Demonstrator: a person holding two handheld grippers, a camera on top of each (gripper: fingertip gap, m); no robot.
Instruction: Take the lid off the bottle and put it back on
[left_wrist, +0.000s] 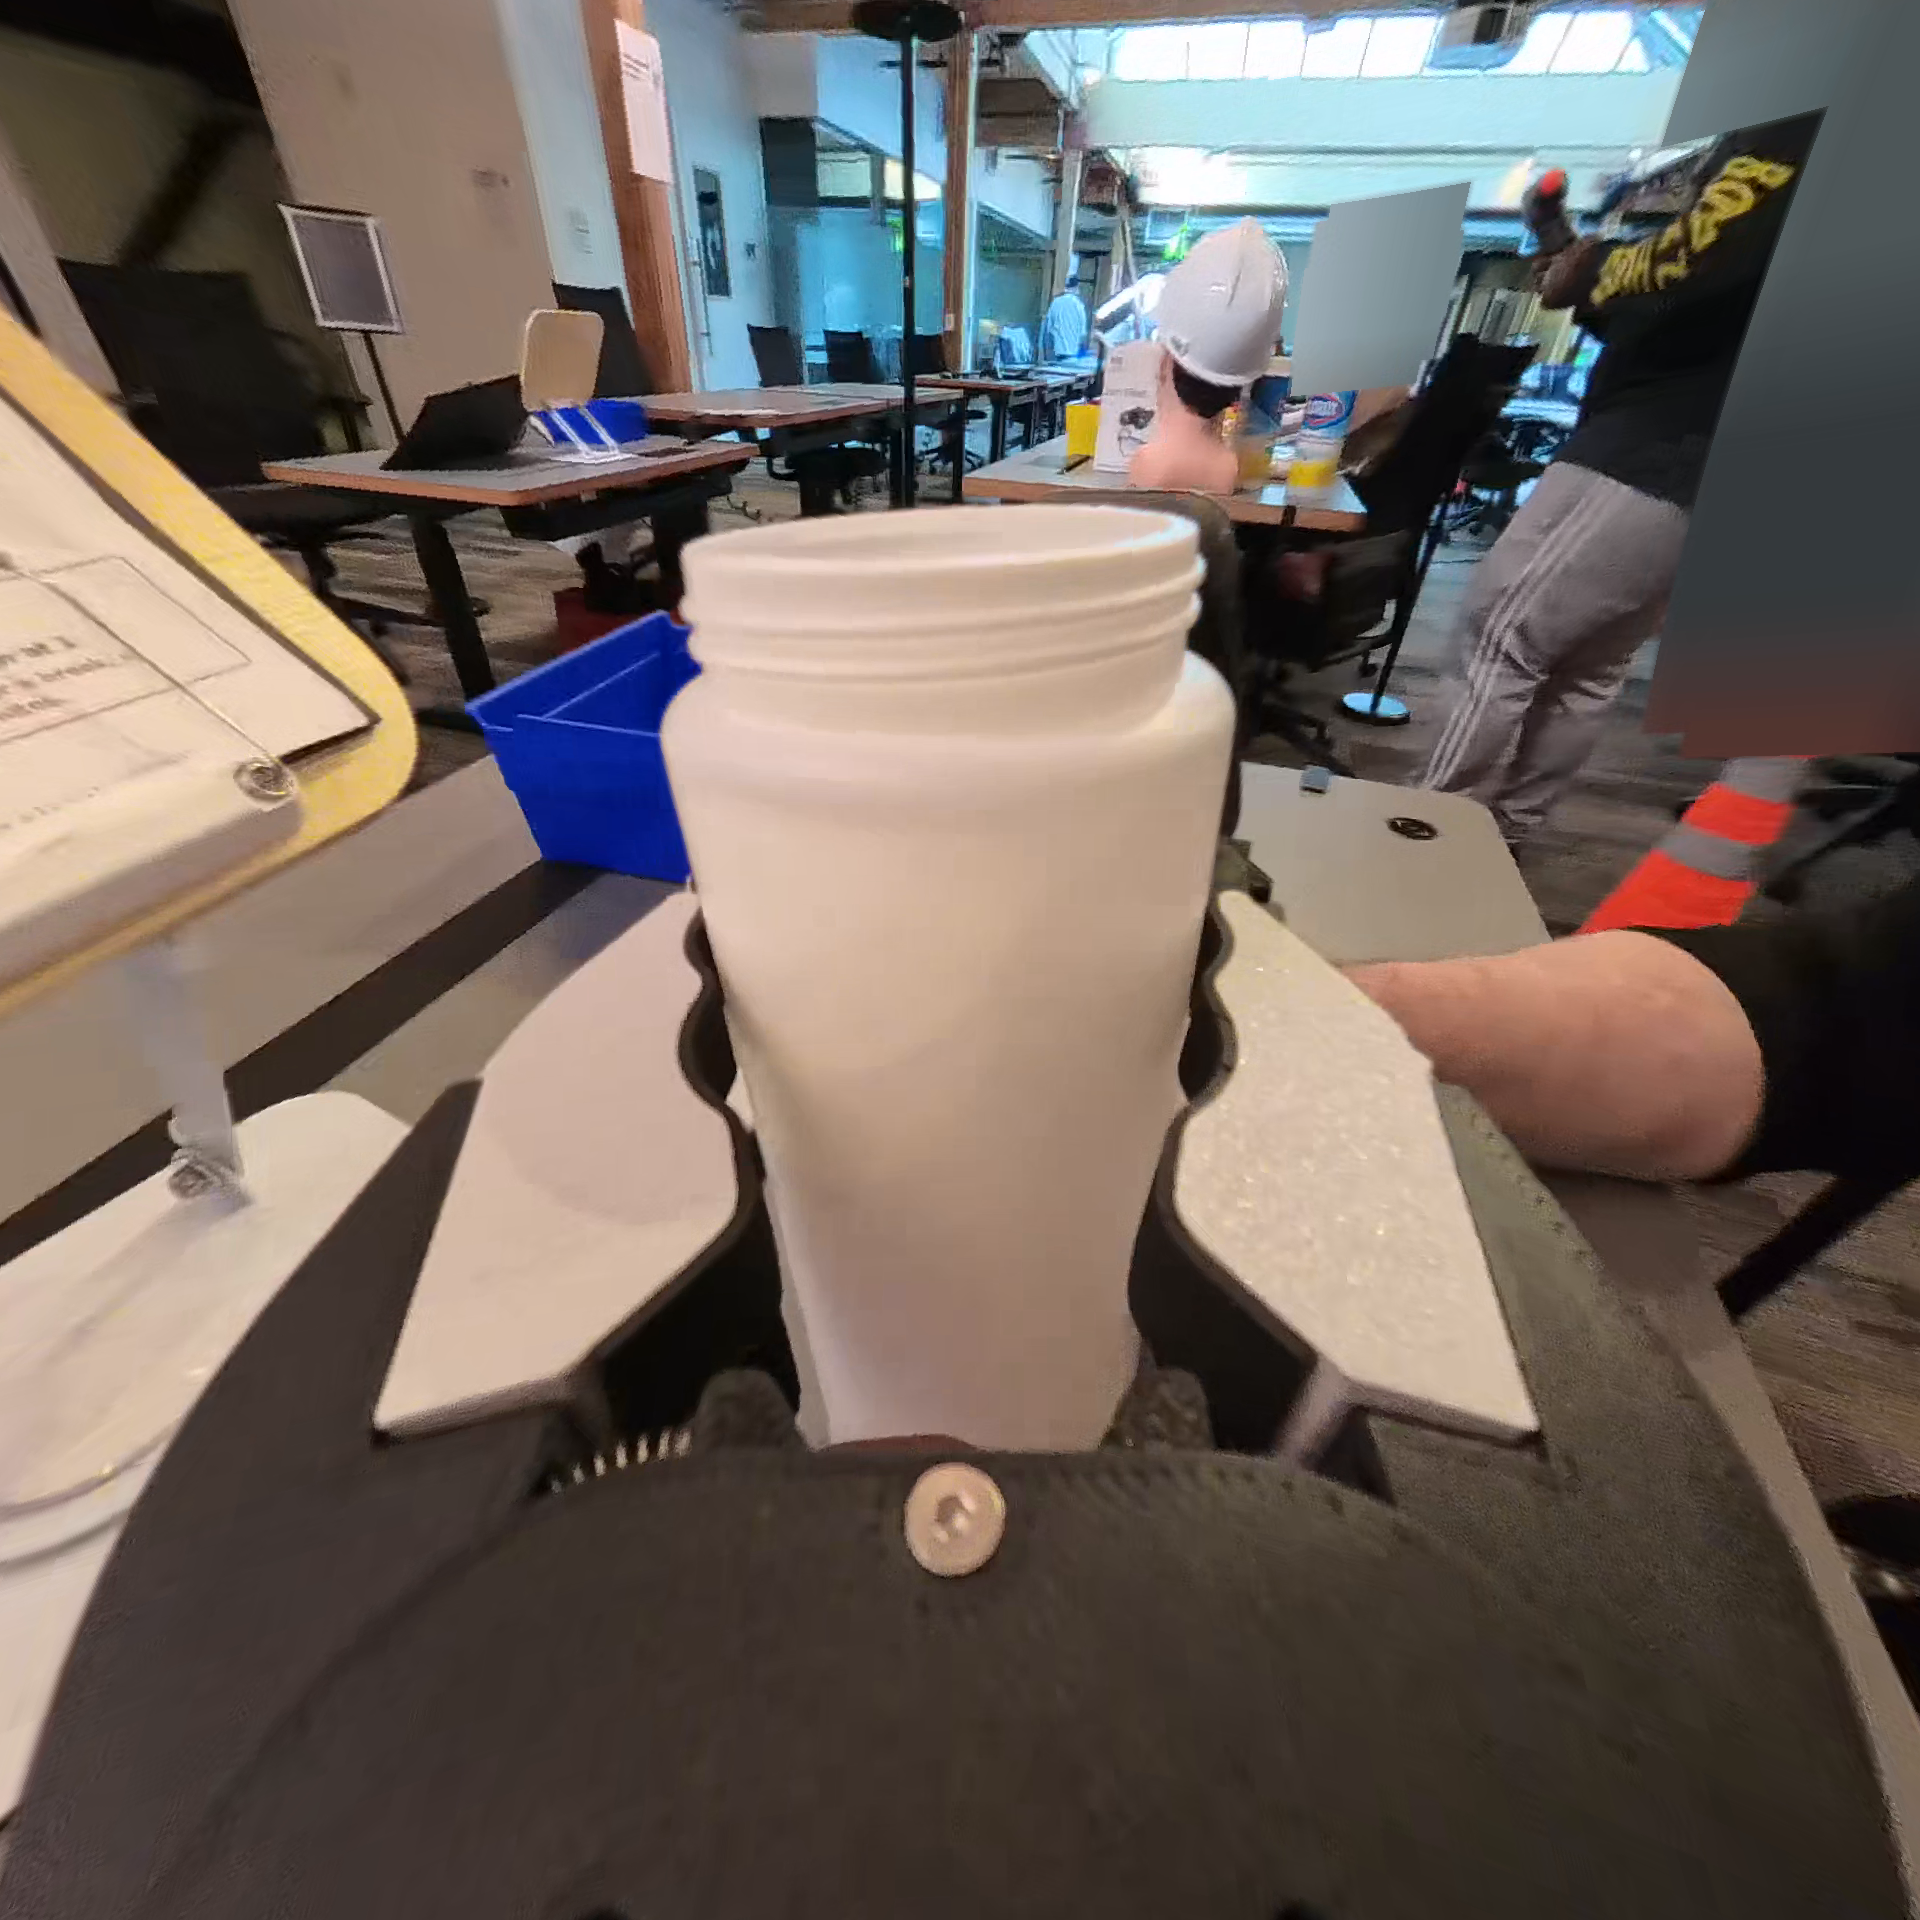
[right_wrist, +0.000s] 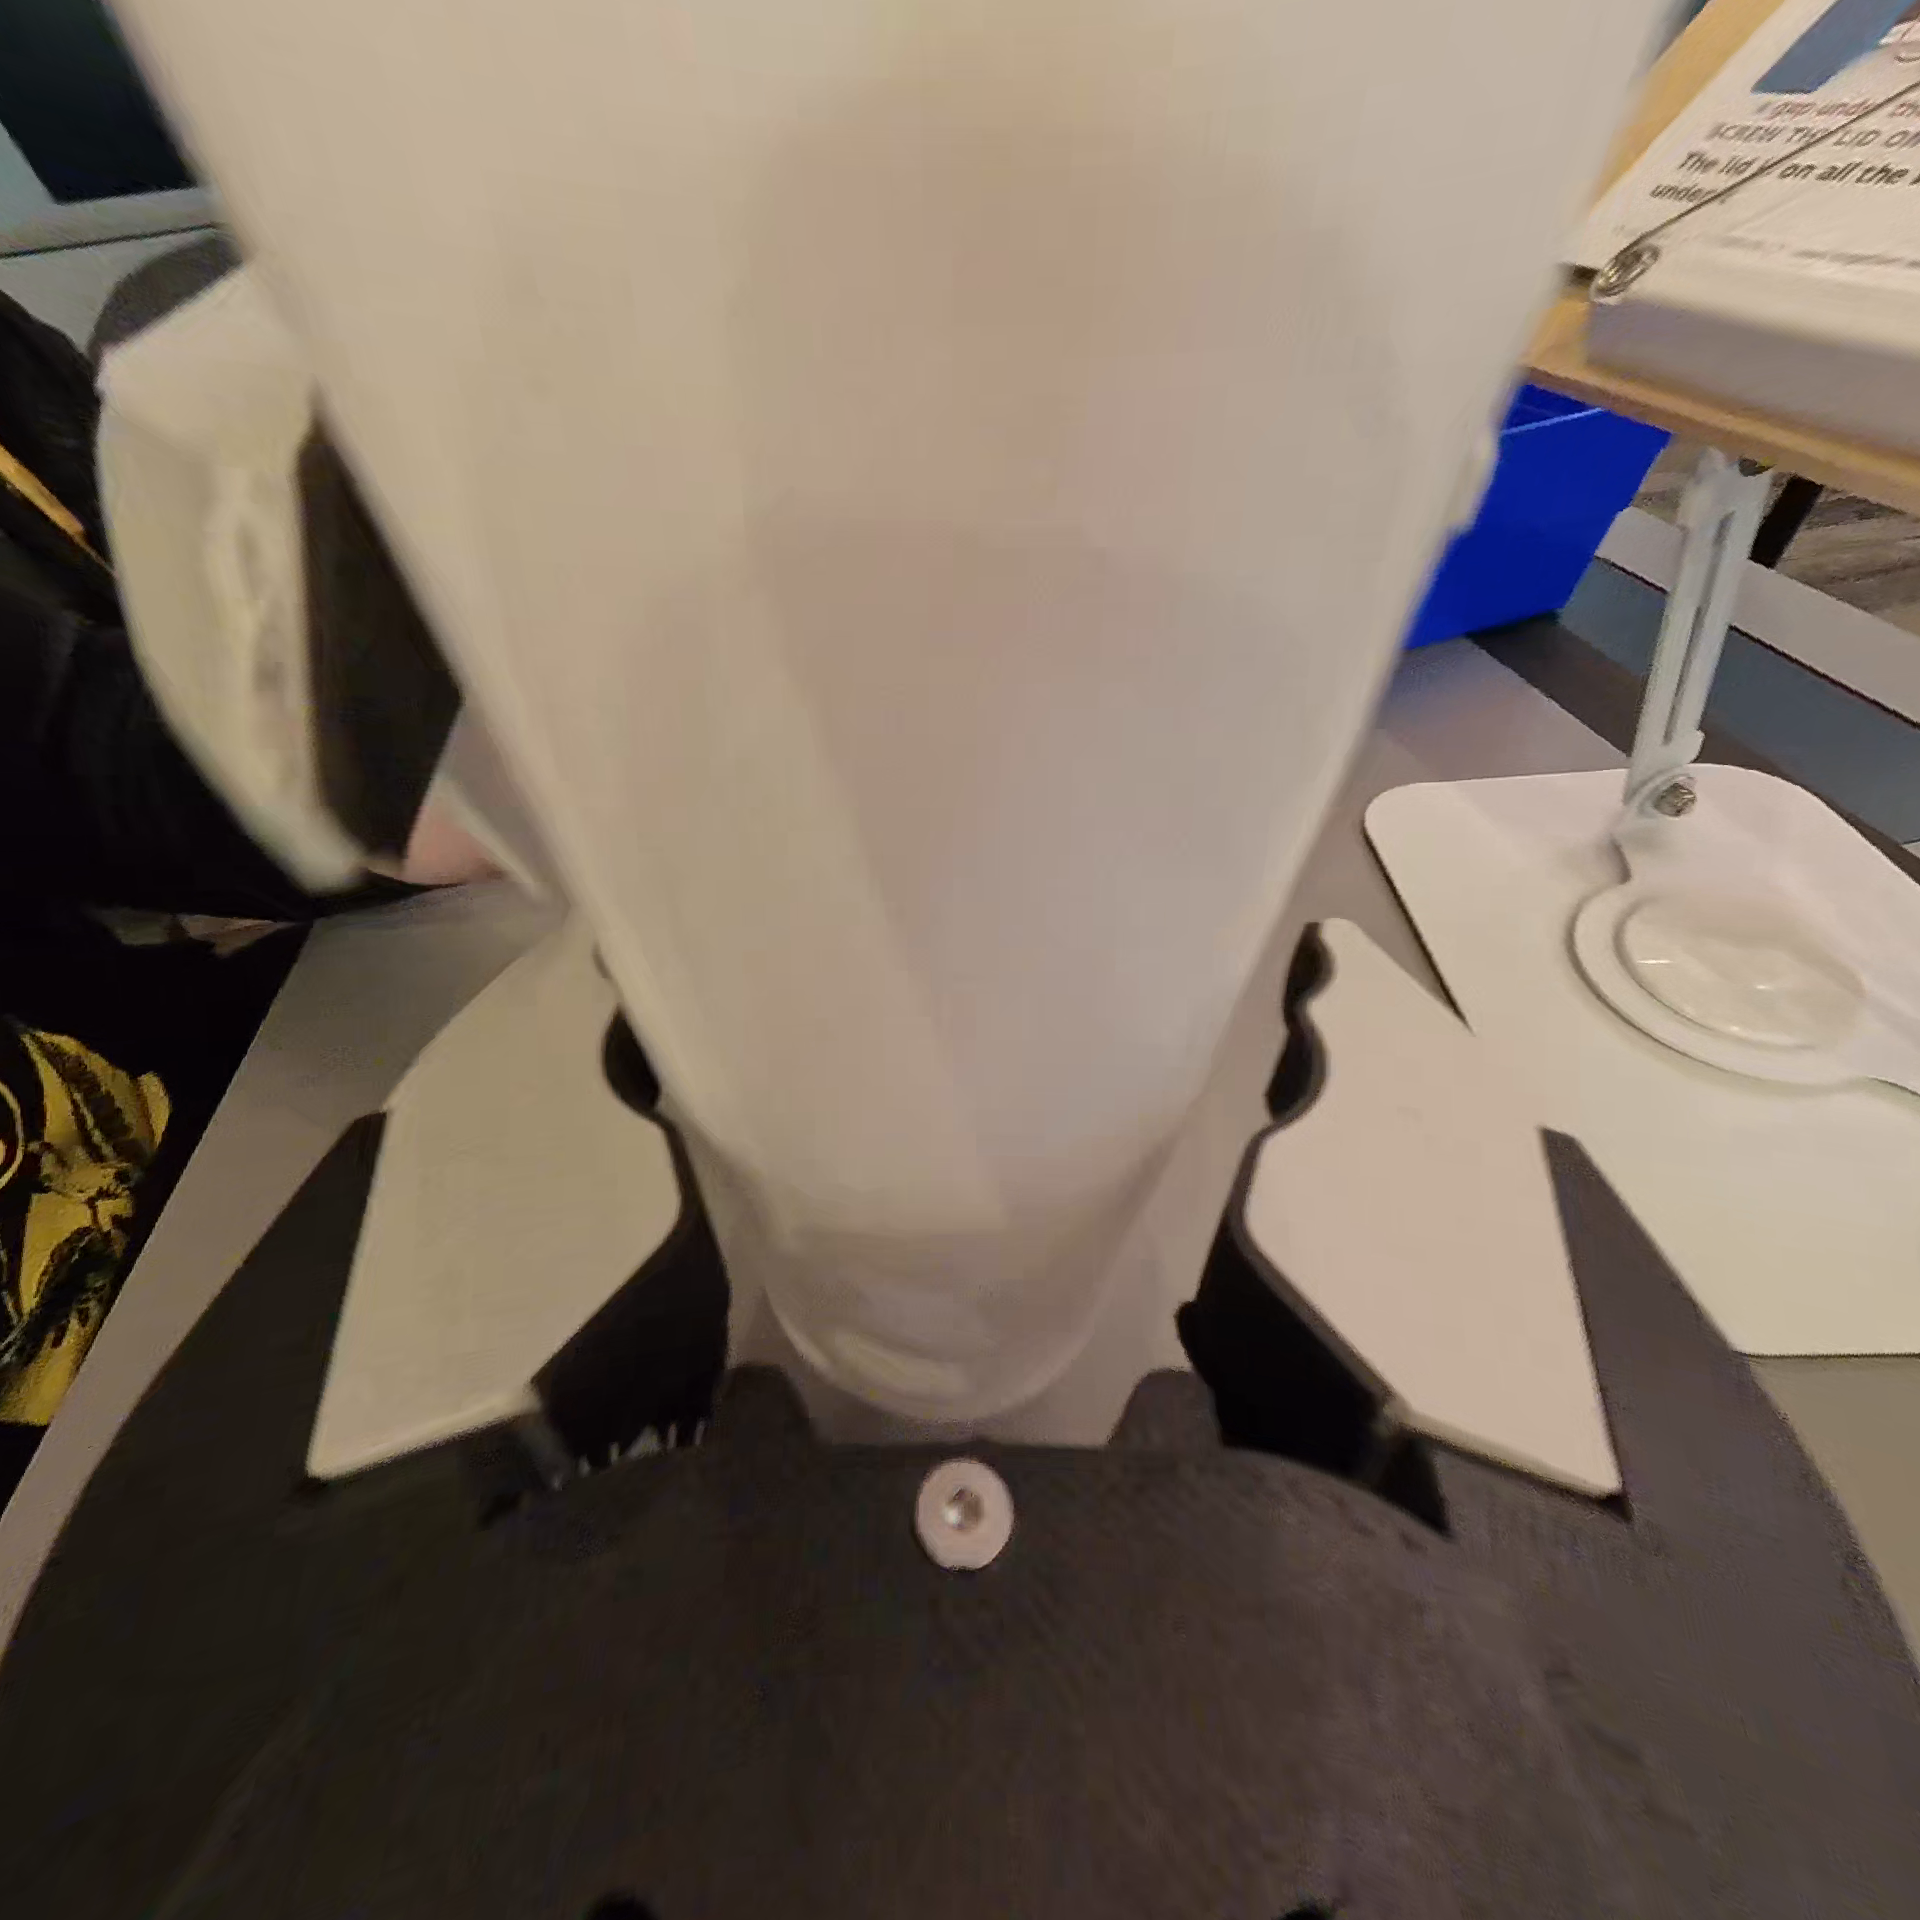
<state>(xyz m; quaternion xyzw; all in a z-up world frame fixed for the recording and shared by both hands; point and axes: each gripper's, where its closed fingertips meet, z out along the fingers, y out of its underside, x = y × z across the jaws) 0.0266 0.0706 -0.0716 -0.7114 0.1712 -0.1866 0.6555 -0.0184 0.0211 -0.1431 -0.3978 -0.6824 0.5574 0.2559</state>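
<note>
Lidless bottle held in the left gripper, right gripper close beside it

The white bottle (left_wrist: 951, 935) is clamped upright between the jaws of the left gripper (left_wrist: 951, 1023), its threaded neck bare. In the right wrist view a blurred white body, probably the same bottle (right_wrist: 883, 623), fills the gap of the right gripper (right_wrist: 951, 1039); whether those jaws grip it cannot be told. The lid is not seen. For recapping, the bottle is best kept vertical above the surface (left_wrist: 1382, 862) and the lid set level before turning.

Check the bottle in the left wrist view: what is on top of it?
Nothing: the white bottle has no lid, its threaded neck bare and open. Its inside is hidden from this angle.
</note>
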